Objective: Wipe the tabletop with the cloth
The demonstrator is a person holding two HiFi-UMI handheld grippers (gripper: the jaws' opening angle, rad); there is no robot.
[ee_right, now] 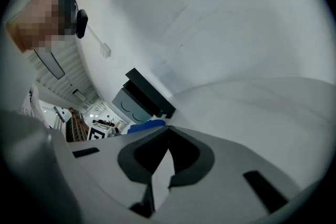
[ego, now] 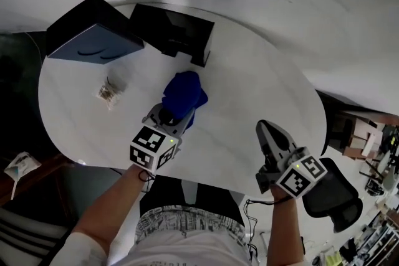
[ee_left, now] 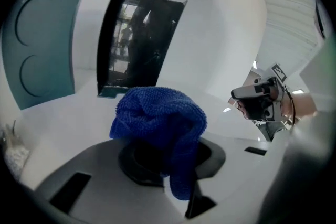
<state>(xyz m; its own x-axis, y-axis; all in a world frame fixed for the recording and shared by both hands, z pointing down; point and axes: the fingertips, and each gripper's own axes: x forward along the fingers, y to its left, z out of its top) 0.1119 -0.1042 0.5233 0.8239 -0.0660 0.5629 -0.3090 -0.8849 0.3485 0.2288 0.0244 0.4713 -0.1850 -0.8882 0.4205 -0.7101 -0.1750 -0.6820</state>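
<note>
White tabletop (ego: 249, 90): my left gripper (ego: 173, 114) fingers pinch blue cloth (ego: 184, 91) near centre, probably pressed down. Right gripper (ego: 267, 131) fingers closed, empty. Wiping stage; next I sweep toward edges.

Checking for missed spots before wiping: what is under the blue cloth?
White tabletop shows all round the blue cloth, bunched in the shut jaws of the left gripper. What lies directly beneath it is covered.
</note>
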